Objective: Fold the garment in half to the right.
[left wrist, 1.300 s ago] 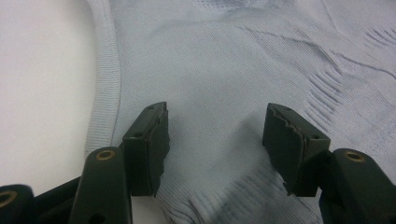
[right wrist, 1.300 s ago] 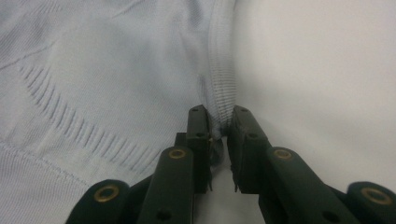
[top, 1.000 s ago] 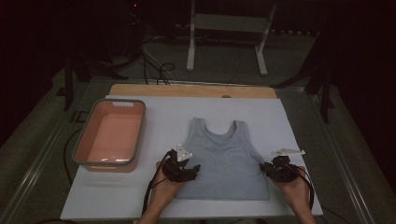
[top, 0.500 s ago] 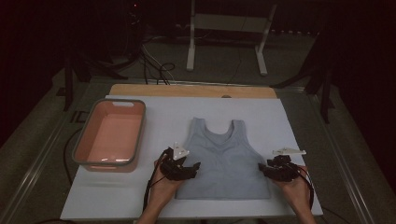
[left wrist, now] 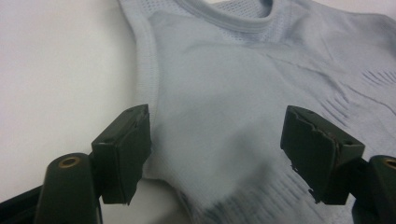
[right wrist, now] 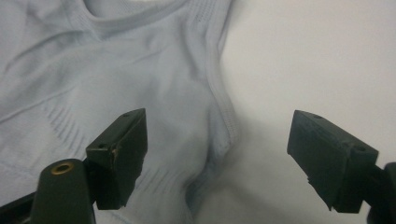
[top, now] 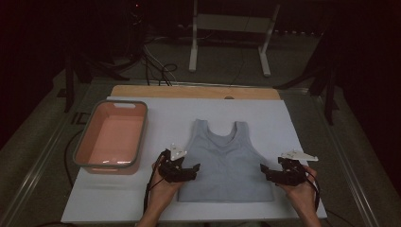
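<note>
Jaws of both grippers stand apart, each pair wide of the cloth and gripping nothing; both have just been opening. In the left gripper view the left gripper (left wrist: 217, 156) shows two blocky black pads, the edge of one chipped and rough, with the left side seam and armhole of the tank top (left wrist: 243, 93) lying loose between them. In the right gripper view the right gripper (right wrist: 215, 158) straddles the garment's other side edge, where the hem of the armhole puckers into a small raised fold; one pad hangs over cloth, the other over bare white surface (right wrist: 327, 56).

From the high view the tank top (top: 226, 163) lies flat and face up near the middle of the surface, its bottom hem toward the near edge and its scooped neck and two broad straps toward the far edge. It is a pale grey-blue knit, smooth over the chest, with a ribbed band around neck and armholes, a mesh patch inside the neckline and fine ribbed stripes lower on the body. The left gripper (top: 187, 171) sits at the garment's left edge, the right gripper (top: 270, 172) at its right edge, each carried by a hand coming in from the near edge and each topped by a pale three-cornered plate.

Toward the left edge of the surface (top: 293, 127), a matte white sheet over a wooden board, stands a rectangular plastic basin (top: 140, 137) with rounded corners, grey rim and salmon-pink inside.
</note>
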`<state>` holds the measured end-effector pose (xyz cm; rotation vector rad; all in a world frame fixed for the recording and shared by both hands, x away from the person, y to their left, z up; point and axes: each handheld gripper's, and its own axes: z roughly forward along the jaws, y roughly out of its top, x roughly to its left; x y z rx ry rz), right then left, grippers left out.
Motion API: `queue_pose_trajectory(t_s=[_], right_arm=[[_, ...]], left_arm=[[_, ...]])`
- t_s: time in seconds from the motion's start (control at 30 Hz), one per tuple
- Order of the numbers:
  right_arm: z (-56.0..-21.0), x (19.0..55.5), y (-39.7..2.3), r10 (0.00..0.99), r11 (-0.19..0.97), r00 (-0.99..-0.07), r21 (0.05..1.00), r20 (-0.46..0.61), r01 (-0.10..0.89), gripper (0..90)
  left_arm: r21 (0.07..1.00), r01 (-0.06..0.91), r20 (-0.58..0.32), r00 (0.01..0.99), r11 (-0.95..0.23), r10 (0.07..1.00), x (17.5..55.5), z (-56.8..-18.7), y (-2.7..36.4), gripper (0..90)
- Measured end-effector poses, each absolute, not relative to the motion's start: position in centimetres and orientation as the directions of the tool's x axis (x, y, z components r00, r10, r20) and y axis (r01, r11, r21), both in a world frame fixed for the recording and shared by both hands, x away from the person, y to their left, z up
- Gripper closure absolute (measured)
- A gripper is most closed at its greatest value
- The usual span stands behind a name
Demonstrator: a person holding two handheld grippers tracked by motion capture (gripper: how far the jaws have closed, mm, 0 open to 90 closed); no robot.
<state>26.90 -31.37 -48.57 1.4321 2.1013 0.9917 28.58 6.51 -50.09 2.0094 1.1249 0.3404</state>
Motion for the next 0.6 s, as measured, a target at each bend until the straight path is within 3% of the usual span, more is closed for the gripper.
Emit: queue_pose_trajectory(t_s=[0.6], right_arm=[[-48.4,26.5,-30.9,0.916,0.242,-0.400,0.756,0.028,0.608,20.7]], left_arm=[[0.672,0.680,-0.164,0.523,-0.293,0.837,28.4,-51.1,8.1,32.9]])
